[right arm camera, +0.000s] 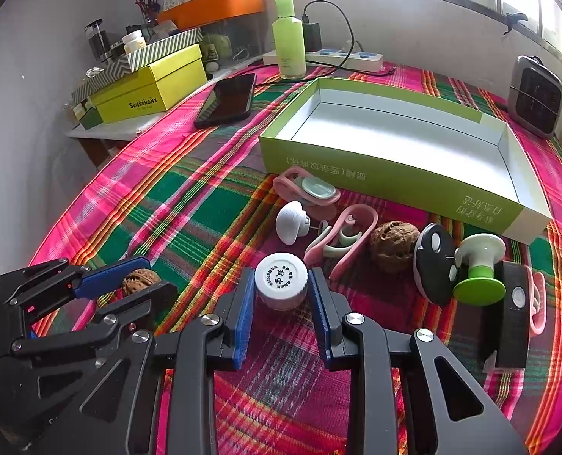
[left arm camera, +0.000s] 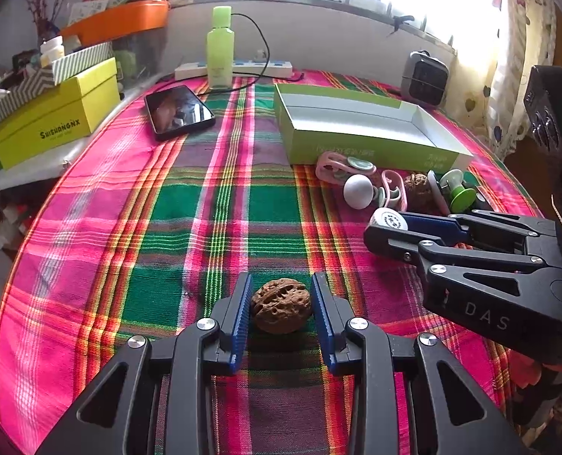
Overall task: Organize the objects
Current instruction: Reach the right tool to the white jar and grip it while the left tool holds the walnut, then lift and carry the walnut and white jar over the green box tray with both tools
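Note:
On the plaid tablecloth point(left arm camera: 167, 227) a brown walnut point(left arm camera: 281, 305) sits between the blue pads of my left gripper point(left arm camera: 281, 280), which is shut on it. The right wrist view shows that same walnut point(right arm camera: 140, 276) in the left gripper point(right arm camera: 156, 275). My right gripper point(right arm camera: 281, 271) is shut on a small white-capped jar point(right arm camera: 281, 278), its pads against the cap's sides; the jar stands on the cloth. From the left wrist view the right gripper point(left arm camera: 377, 227) holds the jar point(left arm camera: 389, 220). An open green box point(right arm camera: 357, 185) lies empty behind.
A second walnut point(right arm camera: 394, 244), pink clips point(right arm camera: 341, 242), a white knob point(right arm camera: 290, 222), a green-and-white knob point(right arm camera: 480, 265), a black disc point(right arm camera: 434, 265) and a black remote point(right arm camera: 514, 318) lie before the box. A phone point(right arm camera: 228, 100), a green bottle point(right arm camera: 288, 38), a power strip and a small heater point(right arm camera: 535, 96) stand behind.

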